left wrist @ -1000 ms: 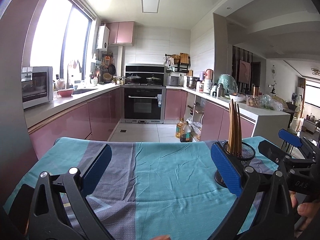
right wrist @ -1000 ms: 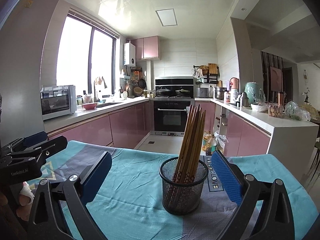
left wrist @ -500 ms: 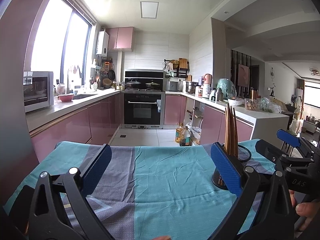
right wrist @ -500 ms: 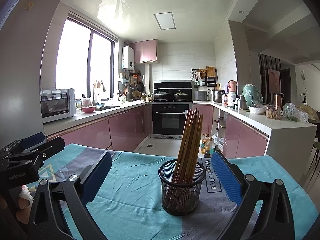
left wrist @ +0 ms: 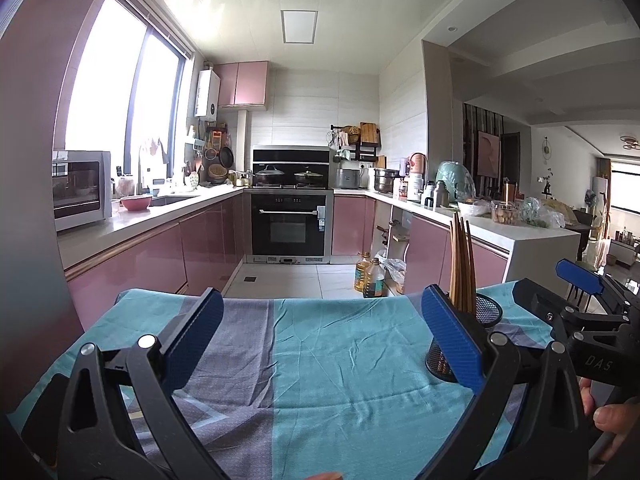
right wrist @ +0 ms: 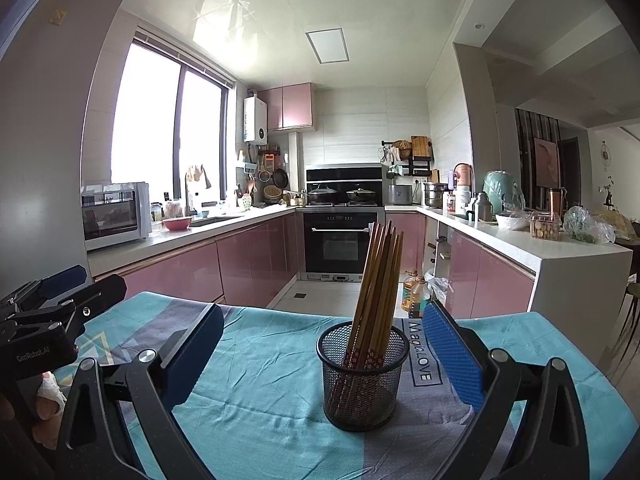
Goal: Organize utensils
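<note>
A black mesh cup (right wrist: 363, 374) stands on the teal and grey tablecloth (right wrist: 260, 360), holding several wooden chopsticks (right wrist: 378, 280) that lean to the right. My right gripper (right wrist: 320, 344) is open, its blue pads spread wide on either side of the cup and nearer to me, touching nothing. In the left wrist view the same cup (left wrist: 482, 322) and chopsticks (left wrist: 461, 264) show partly behind the right pad. My left gripper (left wrist: 322, 332) is open and holds nothing, hovering over bare cloth (left wrist: 320, 360) left of the cup.
The other gripper (left wrist: 588, 320) and a hand (left wrist: 612, 416) show at the right edge of the left wrist view. Beyond the table's far edge lie a kitchen floor, oil bottles (right wrist: 414, 294), pink cabinets and an oven (right wrist: 340, 240).
Both cameras have tilted or dropped a little, so the table and cup sit lower in view. The cup, chopsticks and both open grippers keep their arrangement.
</note>
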